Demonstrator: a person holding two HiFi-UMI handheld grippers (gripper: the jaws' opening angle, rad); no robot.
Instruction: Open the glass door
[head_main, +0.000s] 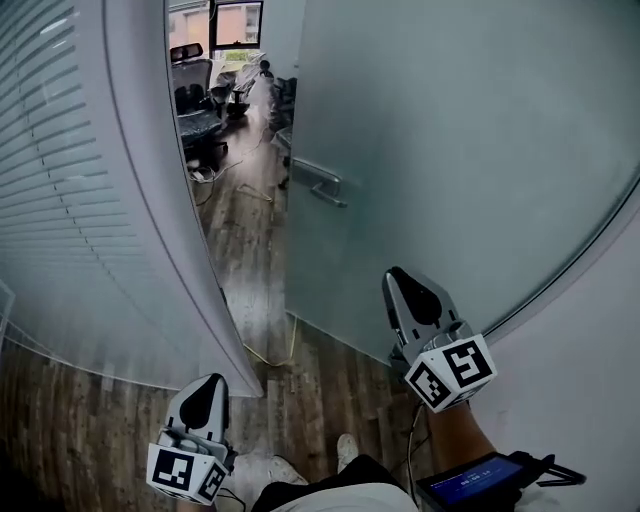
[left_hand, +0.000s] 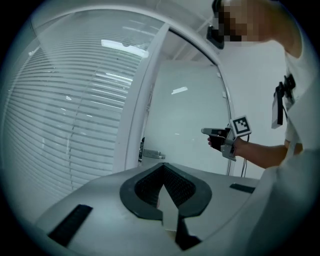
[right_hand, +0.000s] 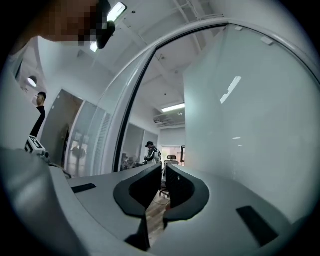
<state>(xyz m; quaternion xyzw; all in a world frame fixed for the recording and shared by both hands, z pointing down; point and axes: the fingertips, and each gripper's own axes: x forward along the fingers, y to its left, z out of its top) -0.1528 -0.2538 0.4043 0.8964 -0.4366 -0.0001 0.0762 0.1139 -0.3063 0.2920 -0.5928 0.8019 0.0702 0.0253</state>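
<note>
The frosted glass door (head_main: 450, 150) stands swung open, away from the white frame post (head_main: 150, 200), and its metal lever handle (head_main: 318, 183) is on the door's near edge. My right gripper (head_main: 400, 275) is held in front of the door's lower part, well short of the handle; its jaws are almost together with a thin slit between them and nothing in it (right_hand: 163, 167). My left gripper (head_main: 205, 385) hangs low by the frame post, jaws shut and empty (left_hand: 164, 167). The left gripper view shows the handle (left_hand: 150, 154) and the right gripper (left_hand: 206, 131) side-on.
A glass wall with blinds (head_main: 60, 150) runs along the left. Through the gap lie wood floor, a yellow cable (head_main: 270, 355) and office chairs (head_main: 195, 100). A person (right_hand: 150, 150) stands far inside the room. A small screen (head_main: 480, 480) hangs at my right side.
</note>
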